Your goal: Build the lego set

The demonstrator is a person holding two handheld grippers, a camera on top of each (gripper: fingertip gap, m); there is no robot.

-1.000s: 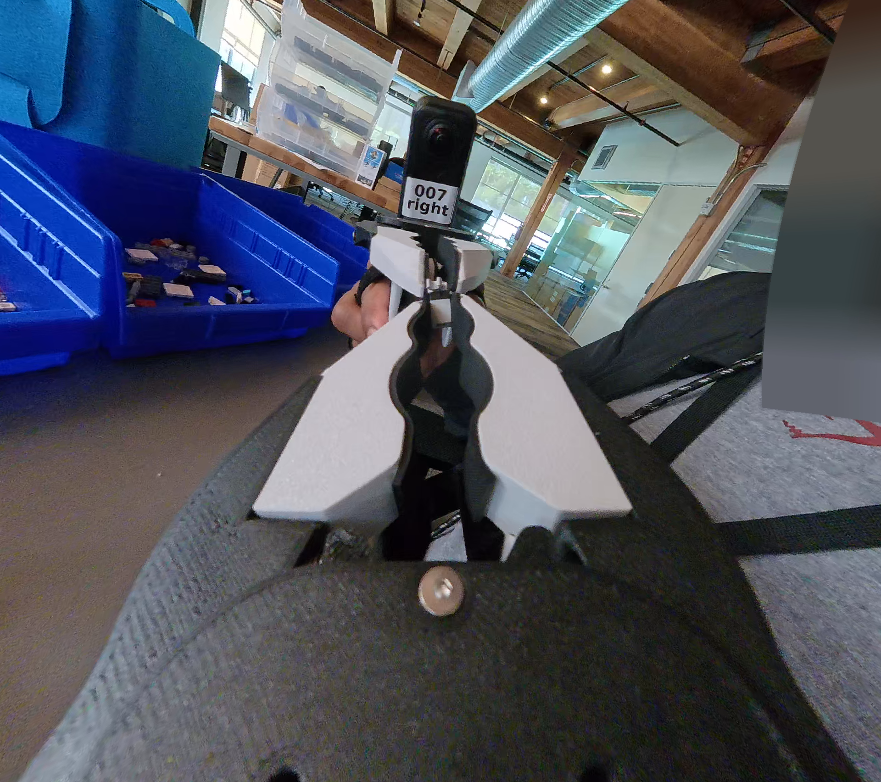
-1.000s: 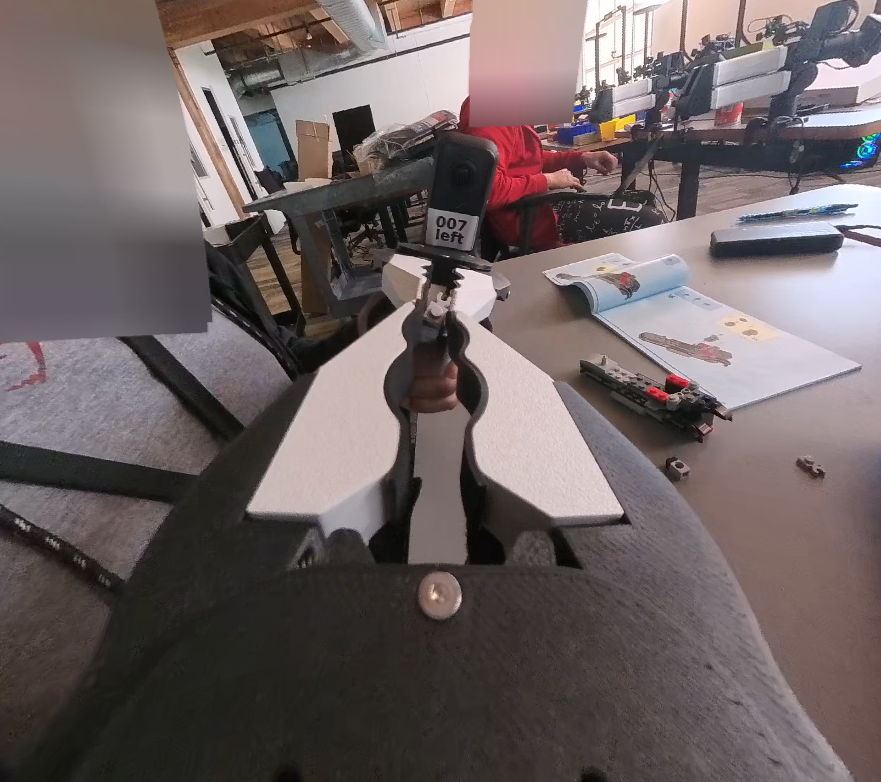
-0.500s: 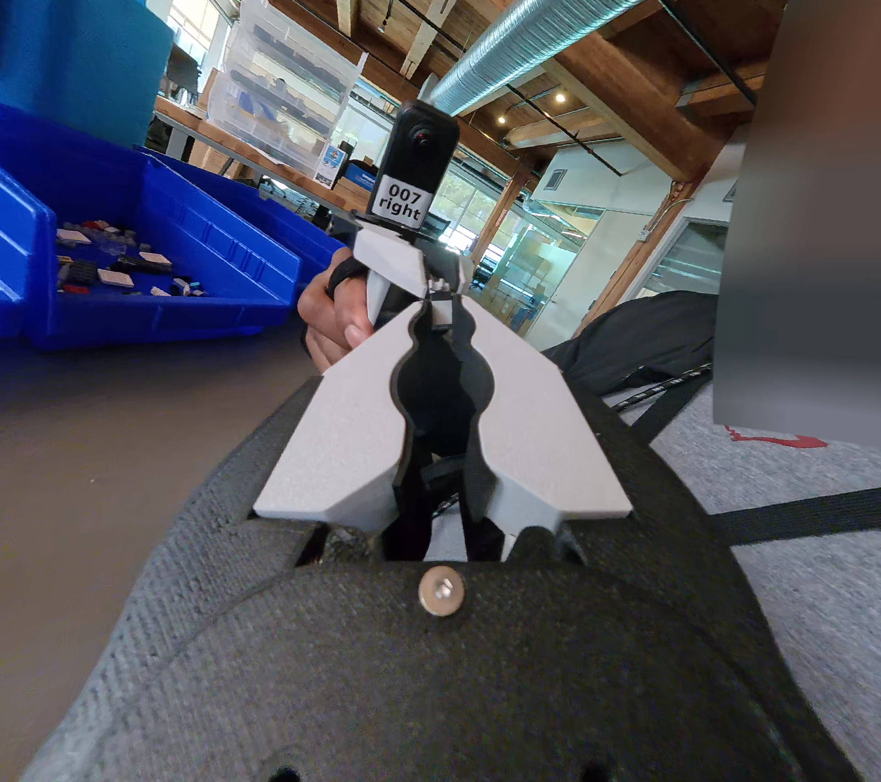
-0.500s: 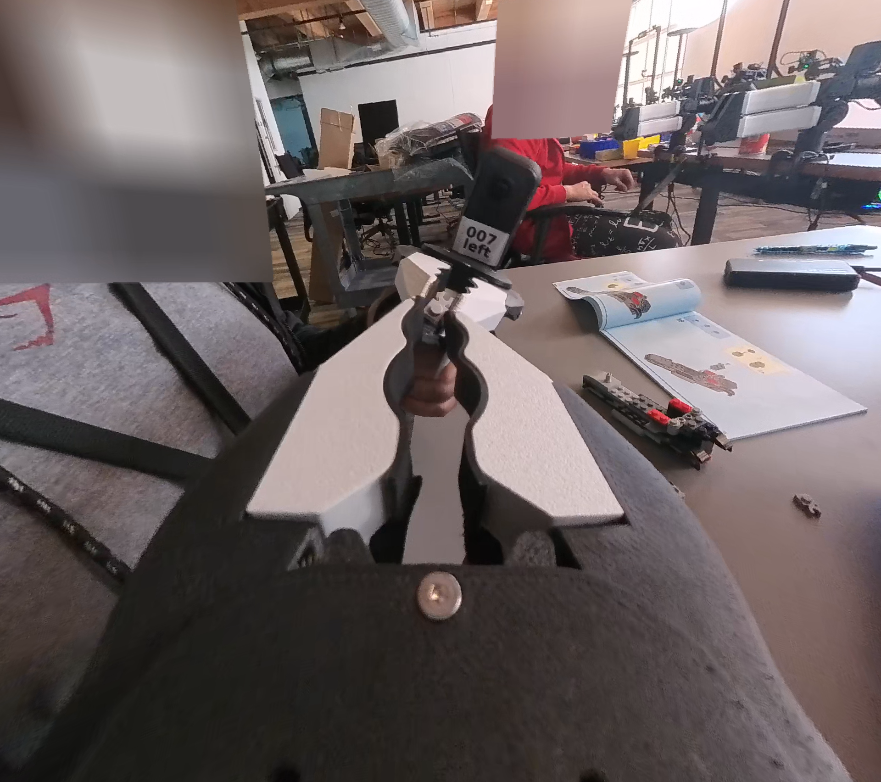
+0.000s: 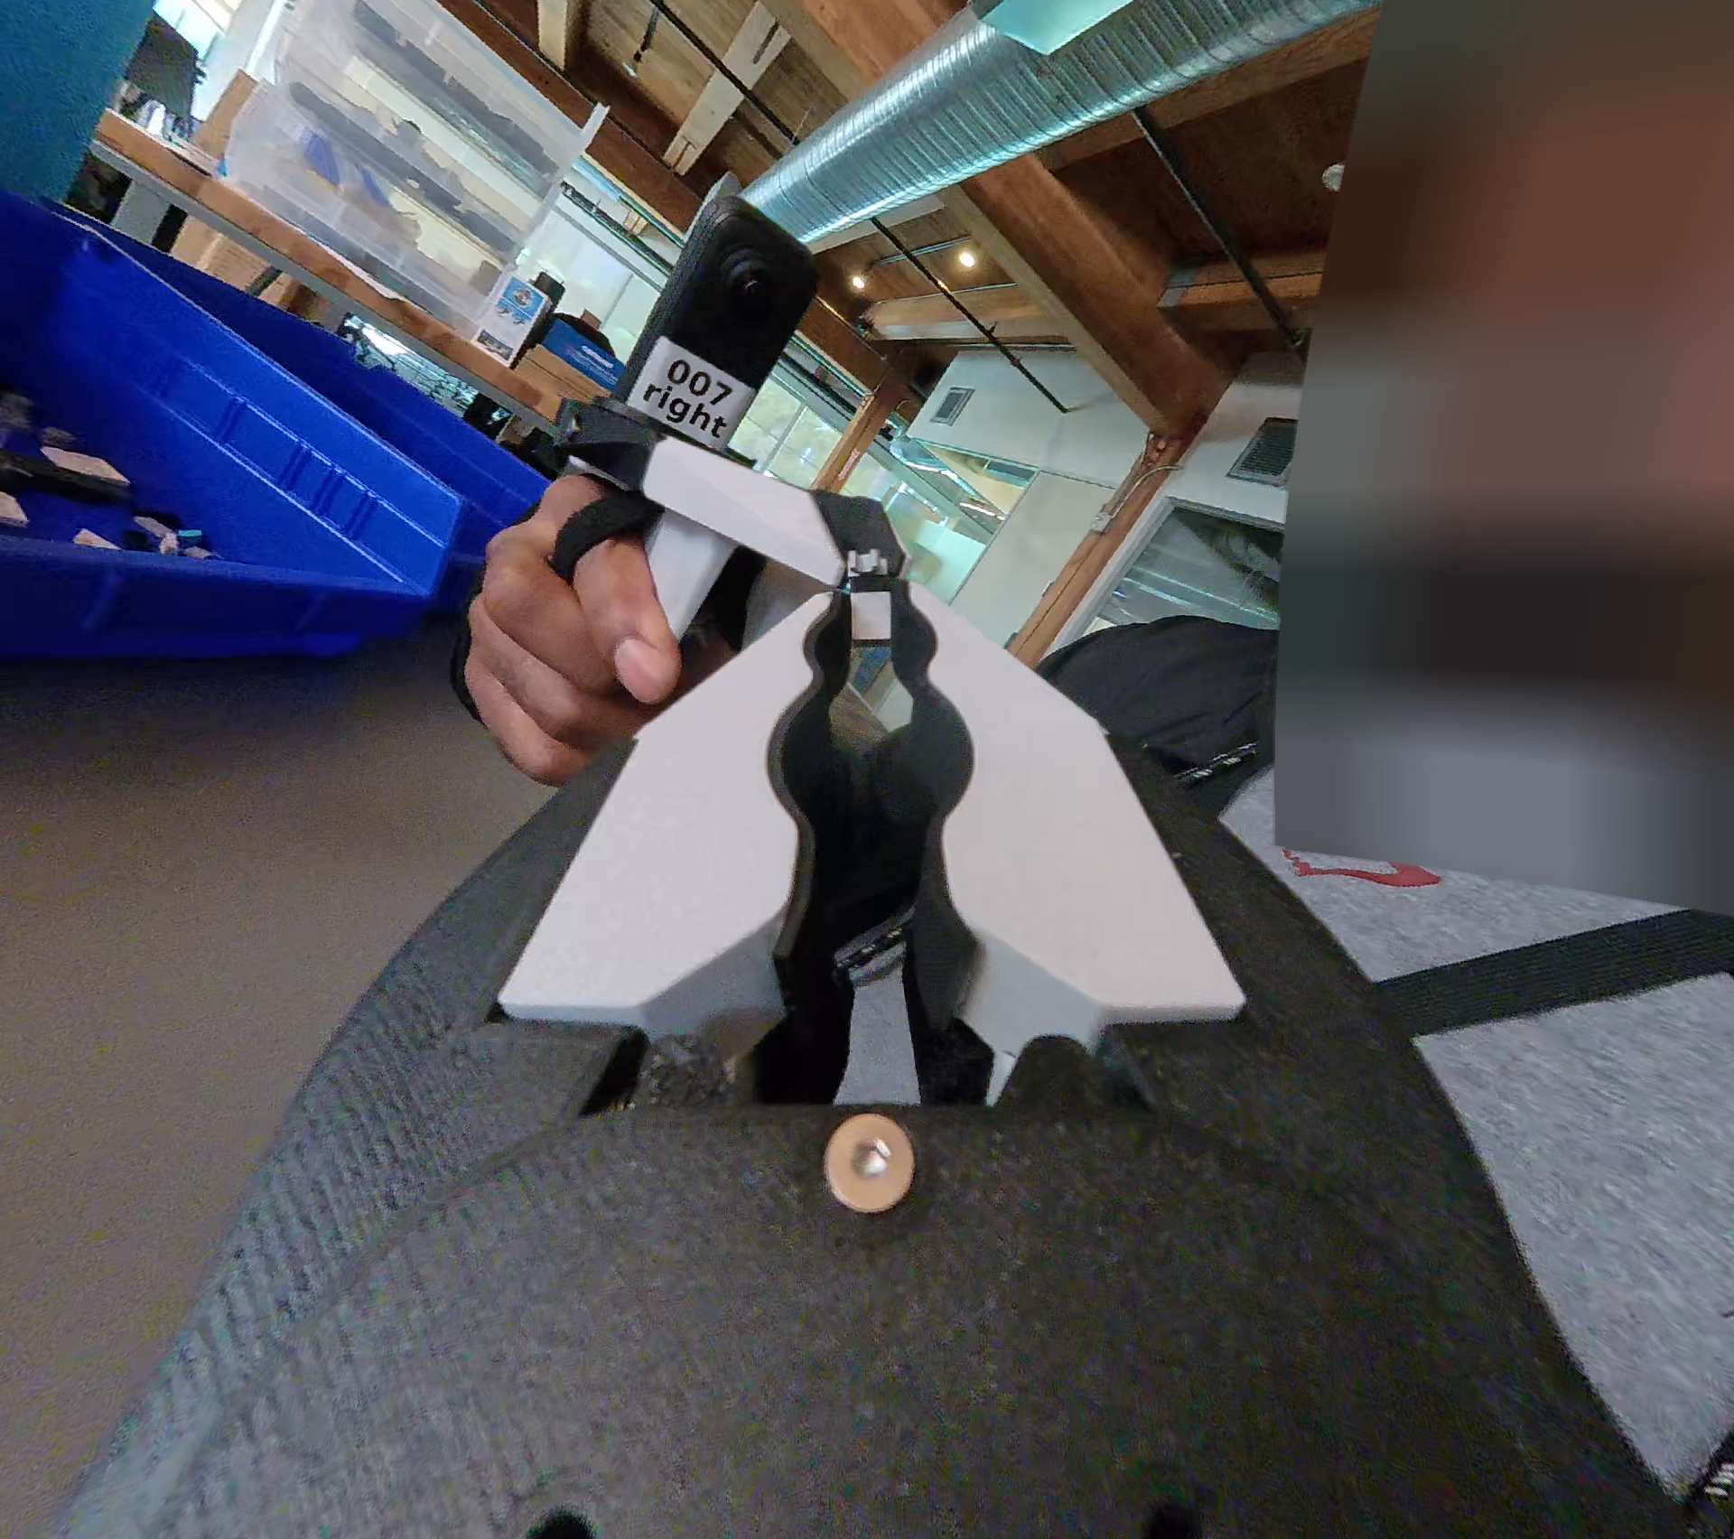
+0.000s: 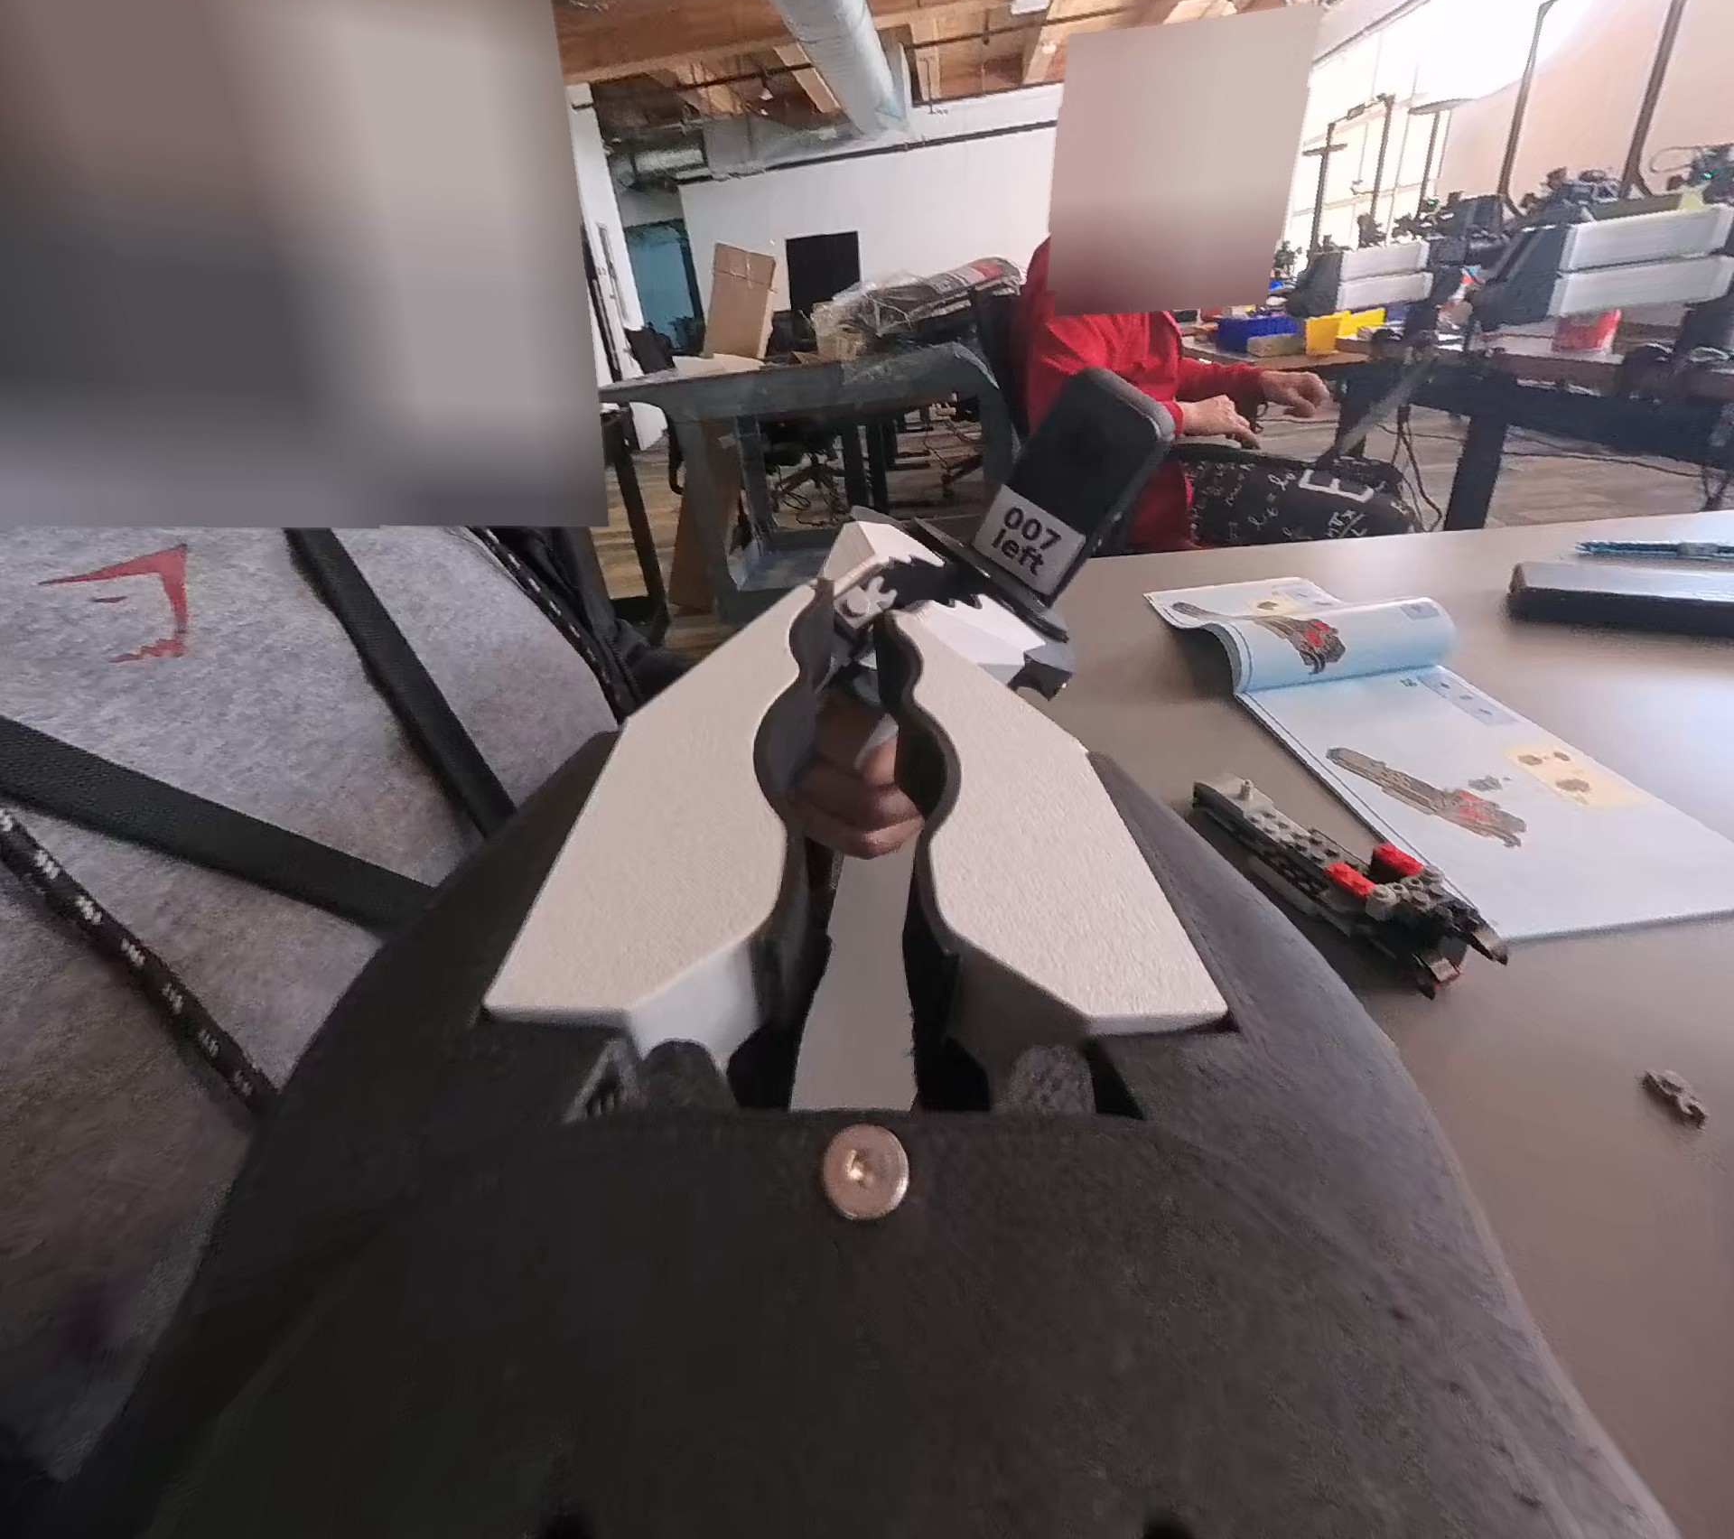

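My left gripper [image 5: 868,602] and right gripper [image 6: 852,619] face each other tip to tip above the table's near edge, close to a person's grey top. Both are shut. A small light grey lego piece [image 5: 871,619] sits between my left fingertips. A small grey studded piece [image 6: 861,602] sits in my right fingertips and also shows in the left wrist view [image 5: 865,561]. The two pieces touch or nearly touch. The right gripper's body [image 5: 722,499] leans left, held by a hand [image 5: 563,649]. A partly built dark grey model with red bits [image 6: 1342,884] lies on the table.
An open instruction booklet [image 6: 1407,734] lies beside the model, with a loose small piece [image 6: 1675,1109] nearer. A black flat device [image 6: 1623,602] and a pen [image 6: 1651,549] lie farther back. Blue bins [image 5: 235,462] holding loose pieces stand on the brown table [image 5: 188,884]. Left and right tips are no more than a few centimetres apart.
Both grippers have stayed shut and tip to tip. They have rolled relative to each other, so each now leans sideways in the other's view. The blue bins have slid left in the left wrist view.
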